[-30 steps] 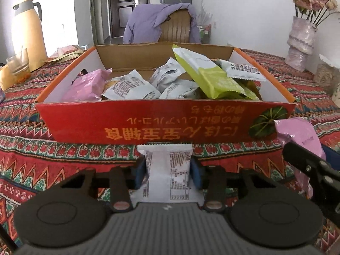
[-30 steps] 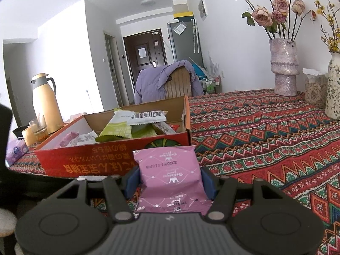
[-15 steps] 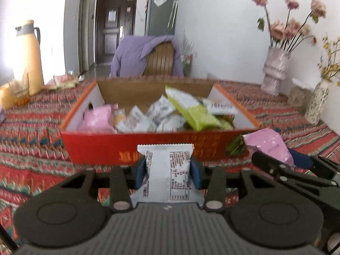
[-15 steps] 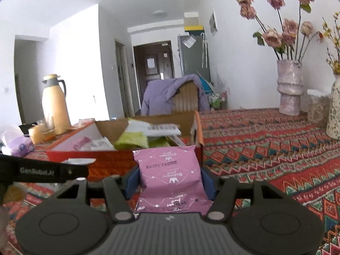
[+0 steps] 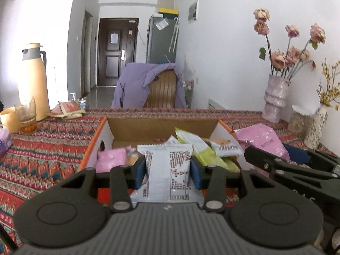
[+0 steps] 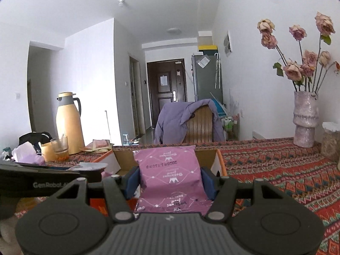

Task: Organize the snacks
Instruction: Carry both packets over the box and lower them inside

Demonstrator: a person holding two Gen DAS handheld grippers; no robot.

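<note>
Left hand-held gripper (image 5: 167, 171) clamped a white snack packet (image 5: 169, 170), right hand-held gripper (image 6: 170, 182) a pink snack packet (image 6: 170, 174); both over the cardboard box (image 5: 161, 125). Step: depositing. Next: release inside.

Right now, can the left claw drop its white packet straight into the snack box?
Probably yes. The left claw holds the white packet just before the open-topped snack box, nothing blocking ahead; the right claw with its pink packet sits off to the right.

Both my cams: bright daylight from left, wall (image 5: 31, 21) behind flask (image 5: 33, 80) blown out. Heavy fisheye bend, black corner vignette. Slight softness, shadows weak.
</note>
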